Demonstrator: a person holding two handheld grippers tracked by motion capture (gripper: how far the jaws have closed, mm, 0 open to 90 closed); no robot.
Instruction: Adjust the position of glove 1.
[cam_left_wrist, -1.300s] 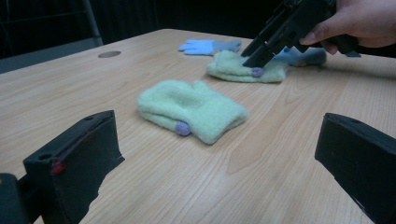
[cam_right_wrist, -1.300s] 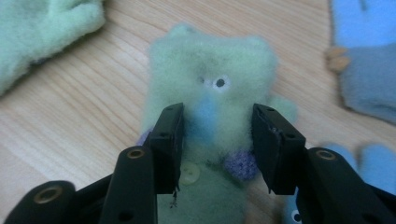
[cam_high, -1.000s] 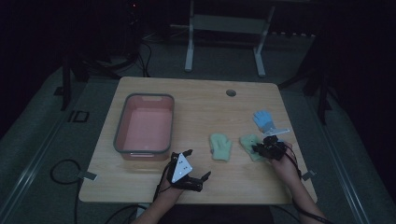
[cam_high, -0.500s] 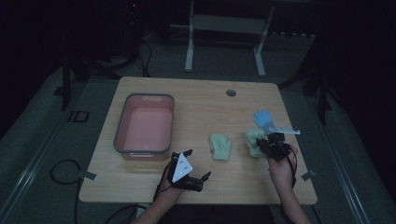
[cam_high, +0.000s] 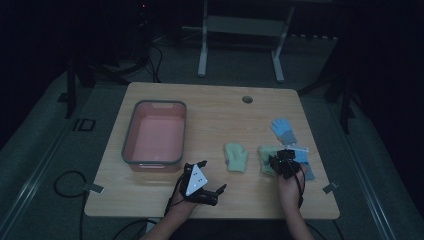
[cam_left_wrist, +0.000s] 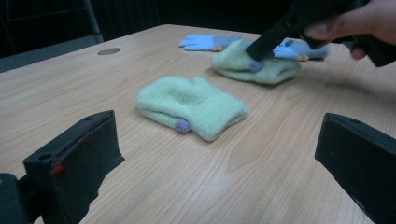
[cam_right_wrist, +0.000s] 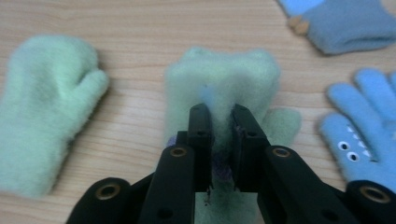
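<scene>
Two pale green mittens lie at the table's right middle. The nearer-centre mitten lies flat and free. My right gripper pinches the bunched cuff end of the other green mitten. Its jaws have just been opening slightly, and the fabric is still squeezed between them. My left gripper rests near the front edge, open wide, with nothing between its jaws, pointing toward the free mitten.
A pink tub stands at the table's left. Two blue gloves lie at the right, one farther back, one beside the held mitten. A round hole sits near the far edge.
My right gripper has shifted a little to the left and toward the front edge, still on the green mitten. The left gripper has stayed put.
</scene>
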